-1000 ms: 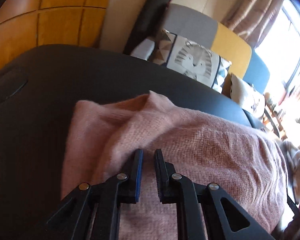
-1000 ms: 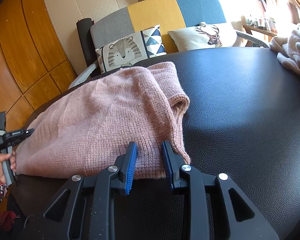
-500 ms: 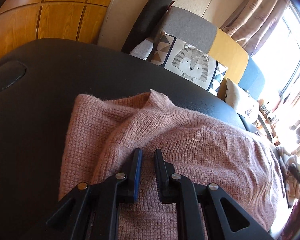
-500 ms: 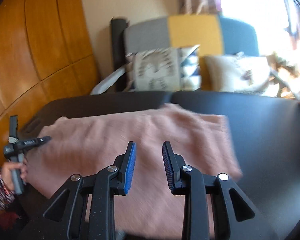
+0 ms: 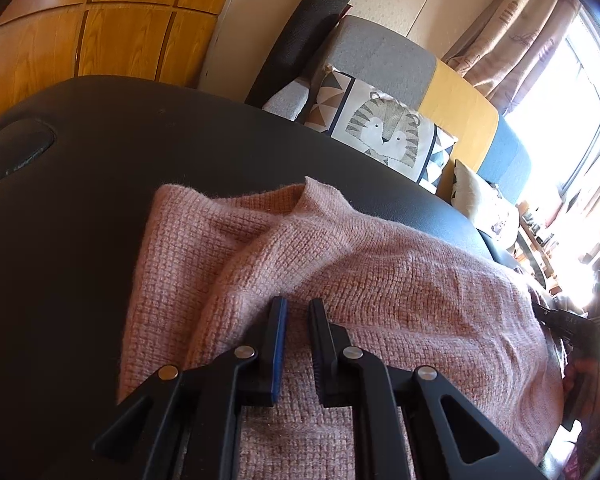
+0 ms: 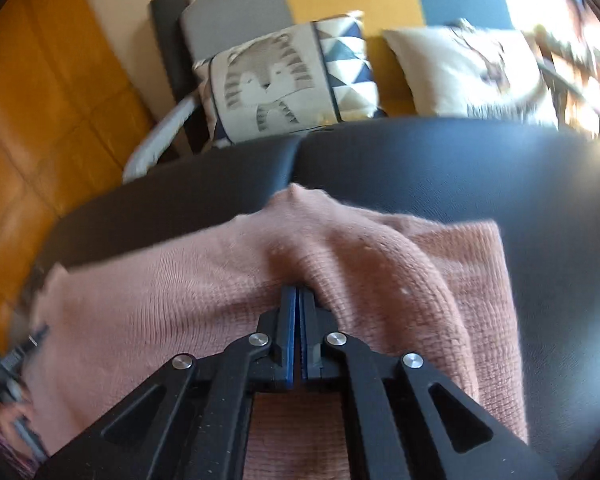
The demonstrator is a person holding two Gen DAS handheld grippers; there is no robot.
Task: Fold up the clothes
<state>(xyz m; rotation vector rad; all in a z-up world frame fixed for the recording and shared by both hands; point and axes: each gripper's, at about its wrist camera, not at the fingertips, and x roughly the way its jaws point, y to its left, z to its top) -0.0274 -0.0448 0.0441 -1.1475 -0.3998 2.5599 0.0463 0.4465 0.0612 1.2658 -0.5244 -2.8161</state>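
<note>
Pinching down on the pink sweater (image 6: 380,280), my right gripper (image 6: 299,300) has just been closing, and its blue pads now meet at lower centre of the right wrist view with a raised ridge of knit bunched at their tips. That view is smeared with motion, so I cannot tell how much wool is really caught between the pads.

My left gripper (image 5: 298,312) sits at lower centre of its own view with only a narrow gap between the fingers, resting over the same sweater (image 5: 380,300); a fold edge runs up to the tip of the left finger, but whether cloth is trapped in the gap I cannot tell. The garment lies partly folded across the black padded table (image 5: 100,200), its collar end peaking toward the top of the frame, and the sofa (image 5: 380,60) with the tiger cushion (image 5: 384,136) lies beyond.

My worry is the grip. If I have only nipped the top layer, lifting will peel that layer off and undo the fold beneath. The loose, fuzzy knit could also slide out of the pads, or stretch and snag if I pull hard. With one end weakly held, any drag may skew the whole piece across the slick tabletop.
</note>
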